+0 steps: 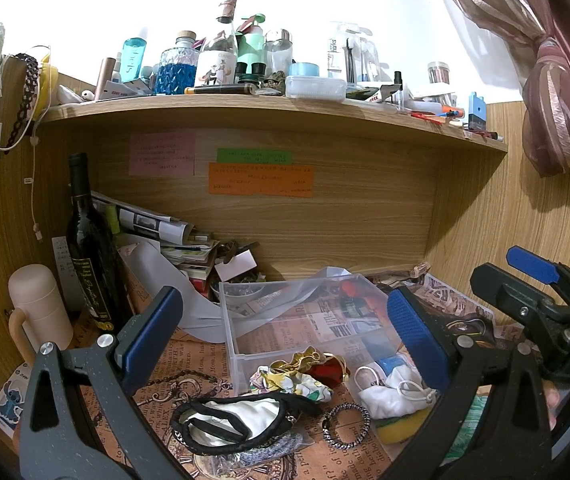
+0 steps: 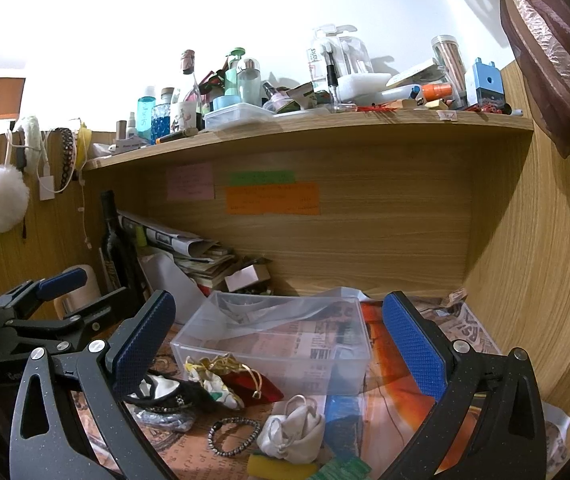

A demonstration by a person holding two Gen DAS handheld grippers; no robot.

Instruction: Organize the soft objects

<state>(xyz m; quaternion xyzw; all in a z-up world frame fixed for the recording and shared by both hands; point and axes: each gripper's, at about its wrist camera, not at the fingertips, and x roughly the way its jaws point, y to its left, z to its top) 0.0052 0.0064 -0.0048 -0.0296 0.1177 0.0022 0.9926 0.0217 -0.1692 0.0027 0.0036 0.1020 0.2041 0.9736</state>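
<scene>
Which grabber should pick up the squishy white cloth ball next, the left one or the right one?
Probably the right gripper. The crumpled white cloth mask lies low between its open fingers, near the clear plastic box. From the left gripper, also open, it sits off toward the right finger.

Writing on the pink note [image 1: 161, 153] and orange note [image 1: 260, 179] is illegible; the yellow sponge [image 2: 281, 467] is cut off by the right-wrist frame's bottom edge.

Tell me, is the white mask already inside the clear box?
No, the white mask lies on the desk in front of the clear box, outside its front wall.
</scene>
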